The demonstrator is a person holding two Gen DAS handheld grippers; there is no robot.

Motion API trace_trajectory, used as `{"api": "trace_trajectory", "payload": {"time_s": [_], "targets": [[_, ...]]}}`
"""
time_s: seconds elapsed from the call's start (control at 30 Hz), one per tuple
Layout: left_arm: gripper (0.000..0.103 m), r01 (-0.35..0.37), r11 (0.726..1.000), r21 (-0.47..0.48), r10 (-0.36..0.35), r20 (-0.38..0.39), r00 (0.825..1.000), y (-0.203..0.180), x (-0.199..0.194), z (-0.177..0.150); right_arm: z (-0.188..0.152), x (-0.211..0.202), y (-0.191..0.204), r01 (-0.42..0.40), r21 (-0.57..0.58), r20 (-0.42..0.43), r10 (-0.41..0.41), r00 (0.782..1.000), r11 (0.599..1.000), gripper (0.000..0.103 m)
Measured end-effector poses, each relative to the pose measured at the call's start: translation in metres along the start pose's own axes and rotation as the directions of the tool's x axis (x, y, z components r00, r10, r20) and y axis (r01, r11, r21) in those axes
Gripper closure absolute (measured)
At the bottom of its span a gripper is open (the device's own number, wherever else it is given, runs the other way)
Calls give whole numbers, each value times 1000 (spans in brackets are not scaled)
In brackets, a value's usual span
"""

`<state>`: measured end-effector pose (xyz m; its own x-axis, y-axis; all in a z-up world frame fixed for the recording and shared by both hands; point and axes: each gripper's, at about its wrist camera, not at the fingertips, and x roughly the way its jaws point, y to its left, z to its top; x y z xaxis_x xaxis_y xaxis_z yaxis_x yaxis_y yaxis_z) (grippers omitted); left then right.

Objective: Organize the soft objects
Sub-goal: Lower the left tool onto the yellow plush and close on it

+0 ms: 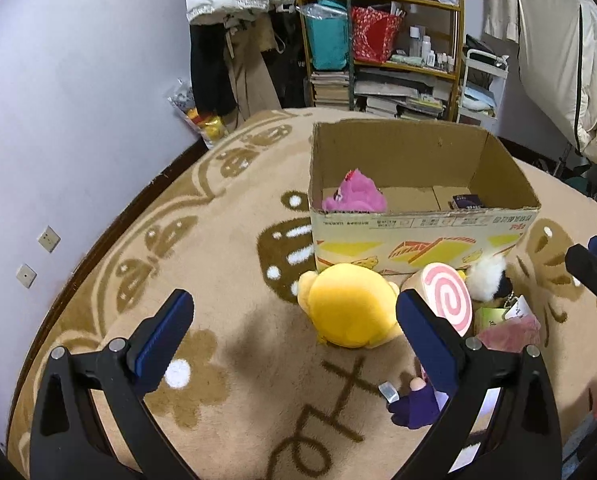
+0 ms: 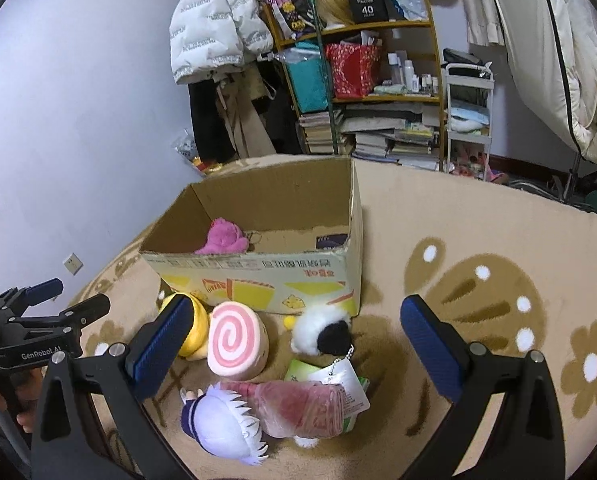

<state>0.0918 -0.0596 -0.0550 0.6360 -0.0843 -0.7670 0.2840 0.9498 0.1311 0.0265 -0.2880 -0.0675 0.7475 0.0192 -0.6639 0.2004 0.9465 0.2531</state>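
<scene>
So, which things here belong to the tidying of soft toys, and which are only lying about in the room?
Belong to the job:
cardboard box
pink plush, already in the box
yellow plush
swirl roll plush
black and white pompom
white-haired doll

Just lying about:
bookshelf
white puffer jacket
white trolley

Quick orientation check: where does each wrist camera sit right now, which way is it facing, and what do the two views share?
Left wrist: on the open left gripper, low over the carpet, facing the cardboard box and yellow plush; the right gripper shows at the edge.
Right wrist: on the open right gripper, above the swirl-roll plush and white-haired doll; left gripper and a hand show.
Shared: box, pink plush, shelf.
</scene>
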Motion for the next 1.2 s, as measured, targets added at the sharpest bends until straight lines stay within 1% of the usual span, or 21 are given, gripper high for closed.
{"api": "trace_trajectory", "payload": {"time_s": [0.2,0.37,0.5,0.7,0.8,1.0,1.13,1.2], "targets": [[3,15,1000,-3,-15,-50,999,-4,23,0,-2,24,-4,28,-2,-52,-28,998,1000,0],[3,22,1000,-6,-23,-76,997,-7,40,2,-3,44,-10,39,4,-87,-38,996,999,0],[3,13,1000,8,-12,-91,996,-11,53,4,-5,57,-15,44,19,-107,-42,993,999,0],[3,30,999,21,-27,-134,991,-18,75,3,-7,74,-21,52,33,-144,-47,988,998,0],[3,43,999,22,-39,-156,987,-21,84,1,-8,82,-23,75,31,-161,-69,985,997,0],[3,78,996,45,-69,-183,981,-30,96,-2,-11,93,-29,73,47,-197,-62,978,996,0],[3,96,994,59,-83,-196,977,-37,101,-4,-14,100,-30,59,55,-224,-45,974,997,3],[3,98,993,64,-83,-206,975,-39,105,-5,-17,105,-31,48,56,-248,-33,968,997,12]]}}
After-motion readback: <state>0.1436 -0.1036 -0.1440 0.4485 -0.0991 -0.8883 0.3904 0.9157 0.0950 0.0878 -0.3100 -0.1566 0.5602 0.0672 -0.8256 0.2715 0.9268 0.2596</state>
